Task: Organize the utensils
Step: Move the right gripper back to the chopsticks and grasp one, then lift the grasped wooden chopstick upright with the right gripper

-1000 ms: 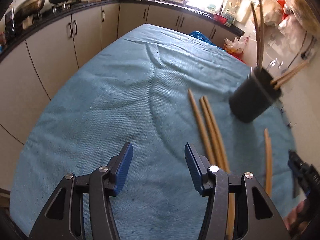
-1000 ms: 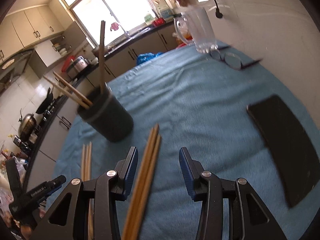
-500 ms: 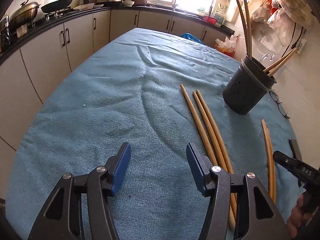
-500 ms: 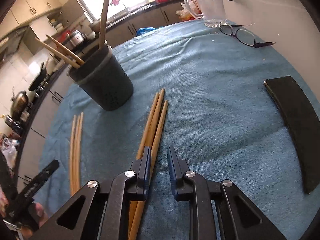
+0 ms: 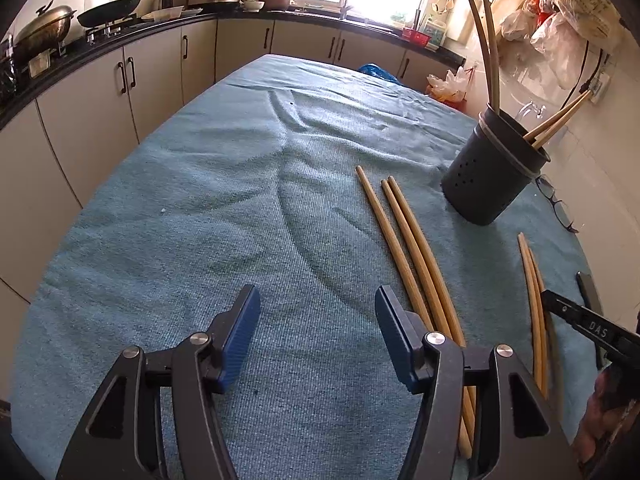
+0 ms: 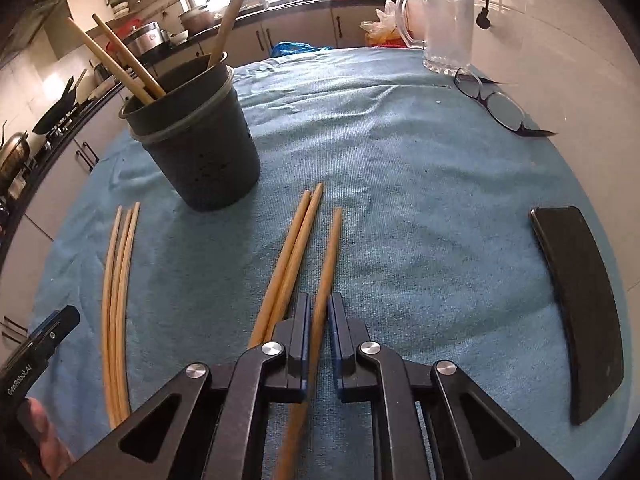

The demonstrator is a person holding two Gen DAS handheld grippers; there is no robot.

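A dark utensil holder [image 6: 196,140] [image 5: 492,168] stands on the blue cloth with several chopsticks in it. My right gripper [image 6: 319,308] is shut on one wooden chopstick [image 6: 330,248], which points away towards the holder. Two more chopsticks [image 6: 294,248] lie just left of it on the cloth. Three chopsticks [image 6: 116,280] [image 5: 404,240] lie further left. My left gripper [image 5: 316,304] hovers open over bare cloth, left of those three, with nothing between its fingers. Its body [image 6: 40,344] shows at the lower left of the right wrist view.
A black flat case [image 6: 580,300] lies at the right of the cloth [image 6: 400,160]. Glasses [image 6: 496,104] and a glass mug [image 6: 444,28] sit at the far right. Kitchen cabinets [image 5: 120,92] and a counter with pans run behind the table. The right gripper's body [image 5: 588,324] enters the left wrist view.
My right gripper's jaws have shut on the rightmost chopstick of its group while the hand moved in lower. The left gripper has stayed where it was, open.
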